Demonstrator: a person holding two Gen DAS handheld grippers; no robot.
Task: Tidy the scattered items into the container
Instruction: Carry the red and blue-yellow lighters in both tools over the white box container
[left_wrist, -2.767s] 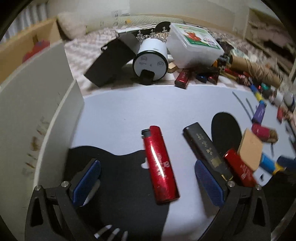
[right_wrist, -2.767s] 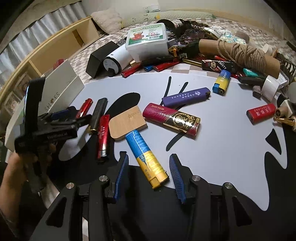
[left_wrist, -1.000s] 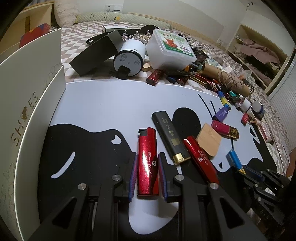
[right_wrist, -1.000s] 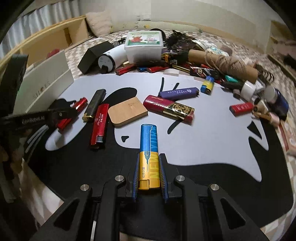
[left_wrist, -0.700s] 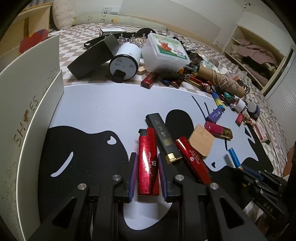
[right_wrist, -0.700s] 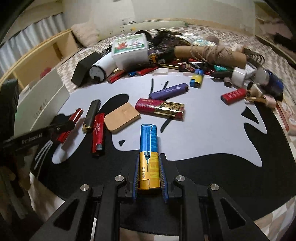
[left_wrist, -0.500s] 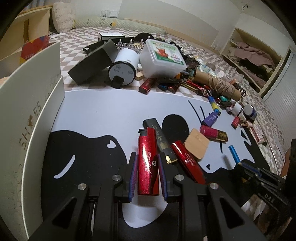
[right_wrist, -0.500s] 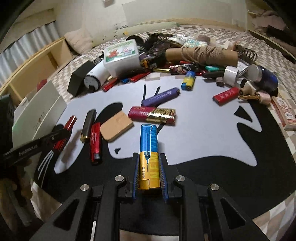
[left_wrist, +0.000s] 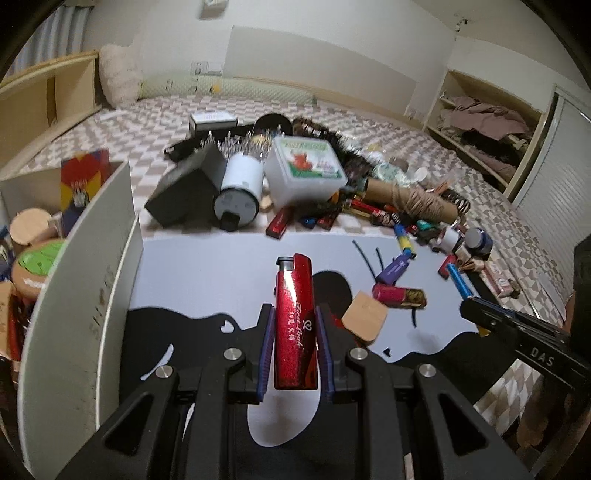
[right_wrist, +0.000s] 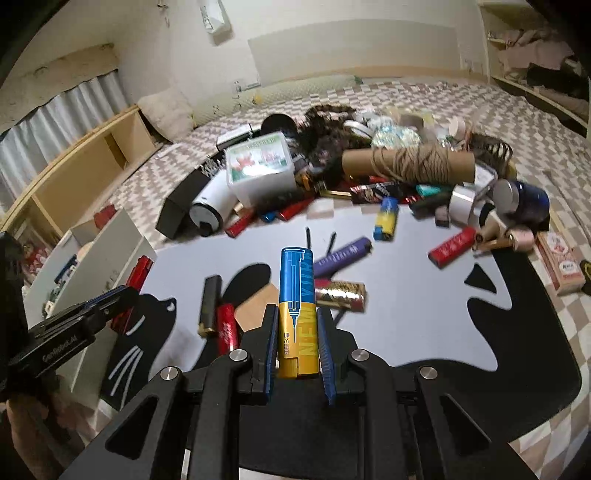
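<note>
Since gripped, both lighters (left_wrist: 295, 325) (right_wrist: 297, 314) rose off mat (right_wrist: 424, 302).

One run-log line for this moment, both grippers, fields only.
left gripper: shut on red lighter | right gripper: shut on blue-yellow lighter | both clear of mat | white box: neither in yet
</note>
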